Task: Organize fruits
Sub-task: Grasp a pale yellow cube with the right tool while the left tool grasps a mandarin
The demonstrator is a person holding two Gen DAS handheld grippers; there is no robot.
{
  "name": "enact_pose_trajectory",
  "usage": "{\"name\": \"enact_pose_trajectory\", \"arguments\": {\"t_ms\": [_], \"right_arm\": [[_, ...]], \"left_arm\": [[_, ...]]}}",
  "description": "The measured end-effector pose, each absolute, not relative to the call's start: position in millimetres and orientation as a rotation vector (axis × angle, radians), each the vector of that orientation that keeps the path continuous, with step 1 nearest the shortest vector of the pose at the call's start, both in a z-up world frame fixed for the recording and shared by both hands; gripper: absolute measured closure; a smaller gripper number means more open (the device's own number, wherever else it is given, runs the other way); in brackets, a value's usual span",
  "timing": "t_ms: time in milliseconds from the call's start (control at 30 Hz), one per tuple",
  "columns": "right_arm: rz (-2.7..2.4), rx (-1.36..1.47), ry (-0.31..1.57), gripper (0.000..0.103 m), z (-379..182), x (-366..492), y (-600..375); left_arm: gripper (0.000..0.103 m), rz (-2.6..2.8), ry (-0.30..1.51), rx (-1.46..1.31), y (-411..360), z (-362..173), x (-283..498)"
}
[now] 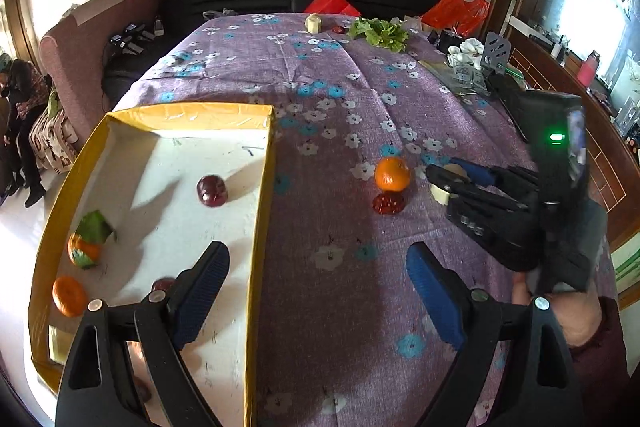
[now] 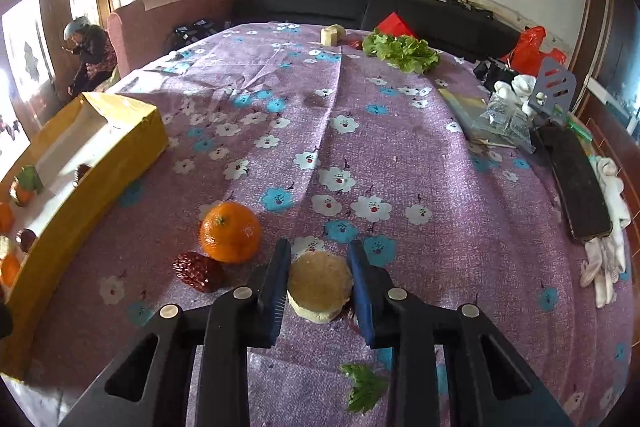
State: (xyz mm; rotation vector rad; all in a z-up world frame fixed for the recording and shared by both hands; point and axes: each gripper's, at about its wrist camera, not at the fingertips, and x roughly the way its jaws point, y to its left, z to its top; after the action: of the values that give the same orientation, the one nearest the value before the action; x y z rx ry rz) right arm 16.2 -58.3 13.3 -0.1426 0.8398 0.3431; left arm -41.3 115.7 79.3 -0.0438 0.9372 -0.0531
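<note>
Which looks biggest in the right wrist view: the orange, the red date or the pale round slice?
As they look in that view:
1. pale round slice, between the jaws and nearest the camera, so it may only seem biggest
2. orange, close in size to the slice
3. red date, clearly smallest

Daylight is pouring in from a blown-out window [image 1: 592, 3] right of the floral tablecloth [image 1: 340, 99], and is casting soft shadows leftward inside the yellow box [image 1: 264, 187]. Fisheye distortion is bending the walls around the tablecloth; corners are vignetting to black. Focus is holding mostly sharp.
</note>
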Motion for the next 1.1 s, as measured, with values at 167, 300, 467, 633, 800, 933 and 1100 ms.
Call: {"name": "enact_pose_trajectory", "arguments": {"t_ms": [167, 300, 467, 633, 800, 933, 1100], "right_arm": [[0.36, 0.069, 0.829, 0.072, 33.1, 18.8, -99.9], [0.326, 0.17, 0.822, 0.072, 36.5, 23.6, -126.6], [0.306, 0.216, 0.847, 0.072, 30.9, 29.7, -136.2], [0.314, 0.216, 0.852, 0.072, 30.0, 30.2, -135.5], [0.32, 0.202, 0.852, 0.072, 27.4, 29.2, -131.9], [0.343, 0.203, 0.849, 0.072, 27.5, 26.7, -128.1], [0.42, 0.206, 0.832, 0.071, 34.0, 17.3, -114.9]], "left_arm": [[0.014, -0.093, 0.986, -0.019, 97.1, 67.2, 1.6], [0.014, -0.151, 1.0, -0.005, 77.3, 51.8, 33.9], [0.014, -0.186, 0.982, 0.105, 48.1, 34.4, 53.7], [0.069, -0.213, 1.007, 0.19, 32.5, 21.3, 59.7], [0.07, -0.182, 0.973, 0.164, 39.7, 31.2, 53.1], [0.07, -0.18, 0.928, 0.105, 56.4, 54.8, 33.7], [0.069, -0.133, 0.869, 0.0, 108.1, 89.7, -6.2]]}}
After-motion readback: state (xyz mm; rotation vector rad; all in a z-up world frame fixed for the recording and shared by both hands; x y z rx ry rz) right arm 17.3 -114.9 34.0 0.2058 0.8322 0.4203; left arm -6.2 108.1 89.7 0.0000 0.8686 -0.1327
